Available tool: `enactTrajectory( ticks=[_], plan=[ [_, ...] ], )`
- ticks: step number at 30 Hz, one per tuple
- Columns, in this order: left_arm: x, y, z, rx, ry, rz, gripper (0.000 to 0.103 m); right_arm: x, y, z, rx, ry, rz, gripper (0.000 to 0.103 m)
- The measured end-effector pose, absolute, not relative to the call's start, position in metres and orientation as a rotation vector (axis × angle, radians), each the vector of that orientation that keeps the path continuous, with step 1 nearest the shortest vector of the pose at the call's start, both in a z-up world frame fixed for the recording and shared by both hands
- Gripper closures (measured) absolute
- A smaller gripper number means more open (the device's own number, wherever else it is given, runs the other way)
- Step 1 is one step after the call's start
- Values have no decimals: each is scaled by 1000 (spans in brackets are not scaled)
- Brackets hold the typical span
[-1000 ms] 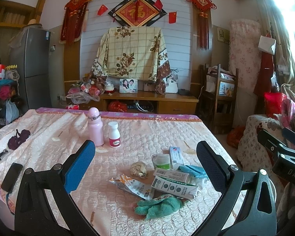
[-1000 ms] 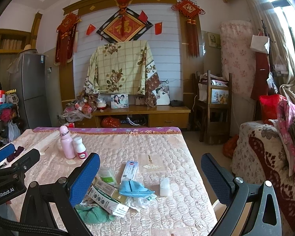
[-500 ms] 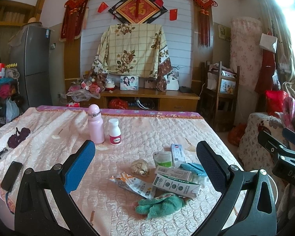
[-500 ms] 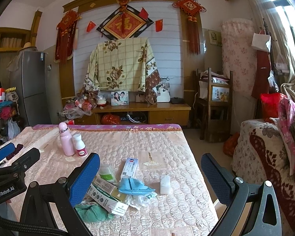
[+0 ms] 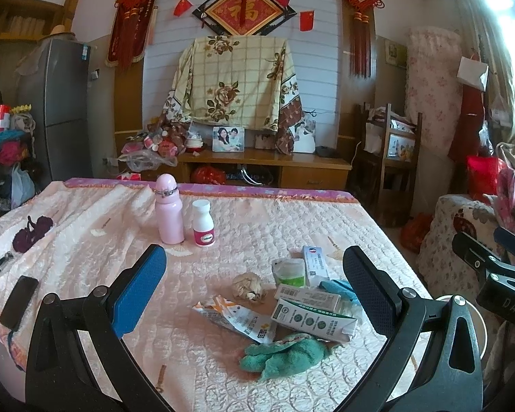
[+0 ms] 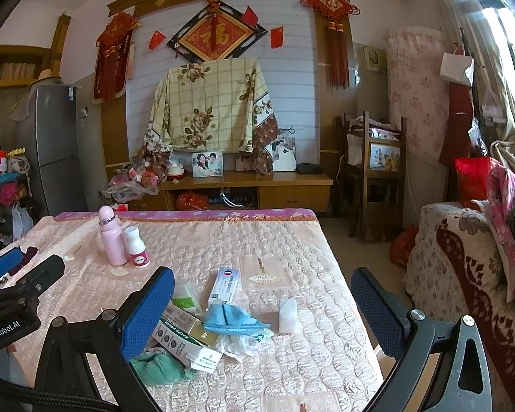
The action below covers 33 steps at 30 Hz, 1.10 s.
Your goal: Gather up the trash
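Trash pile (image 5: 302,305) on quilted bed (image 5: 223,240), near right edge; lower boxes partly hidden behind right gripper (image 6: 262,305) finger. Left gripper (image 5: 254,288) spread wide, empty, above pile. Right likewise wide, empty. Bare quilt left of pile, around pink bottle (image 5: 169,214).

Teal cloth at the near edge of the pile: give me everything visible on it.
The teal cloth is a soft, fuzzy fabric, terry-like, crumpled into a loose lump with folds and a lobe pointing left. It lies flat on the quilted bed cover, nearest the camera in the trash pile. A green and white carton lies against its far side and seems to overlap it. In the right wrist view the cloth is partly hidden behind the gripper's blue pad. Neither gripper touches it.
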<state>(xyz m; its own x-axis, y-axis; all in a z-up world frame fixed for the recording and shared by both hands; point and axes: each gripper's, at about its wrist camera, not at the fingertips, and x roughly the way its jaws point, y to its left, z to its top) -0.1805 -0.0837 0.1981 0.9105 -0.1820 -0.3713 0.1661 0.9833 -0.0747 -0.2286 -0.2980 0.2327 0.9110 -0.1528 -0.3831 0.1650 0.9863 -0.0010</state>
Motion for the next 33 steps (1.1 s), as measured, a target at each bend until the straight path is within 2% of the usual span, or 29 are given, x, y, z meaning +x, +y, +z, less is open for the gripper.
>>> enactTrajectory(
  ticks=[21,33],
  plan=[
    [-165,-73,182,-12,458,-172,1,-207,-293,207,28,491,-114,1],
    [-149,-73,120,102,674,-344,1,-187,-312,158,97,667,15,1]
  ],
)
